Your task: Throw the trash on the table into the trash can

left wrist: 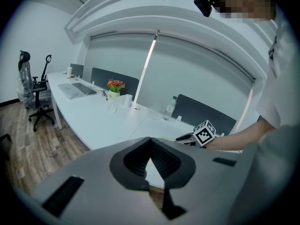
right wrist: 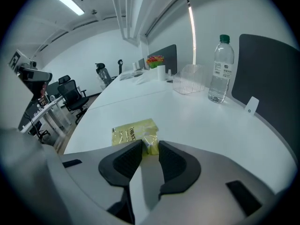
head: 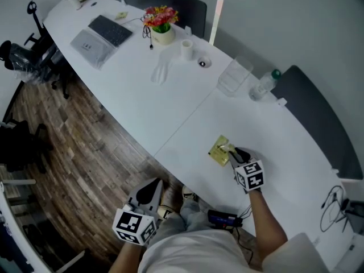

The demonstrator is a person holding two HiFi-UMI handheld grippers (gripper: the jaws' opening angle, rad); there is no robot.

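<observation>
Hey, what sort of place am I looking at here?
Most likely an office or meeting room: a long white table with a laptop, dark desk dividers along its far edge, and wheeled office chairs.

Right gripper (head: 232,151), arm outstretched, nips a yellow wrapper (head: 218,151) in its jaws; left gripper (head: 151,189) hangs low, jaws together.

A long white bench (head: 170,107) carries a laptop (head: 102,37), flowerpot (head: 161,26), cup (head: 187,50), clear container (head: 234,75), water bottle (head: 265,85) and, near its front edge, a yellow wrapper (head: 219,151).
</observation>
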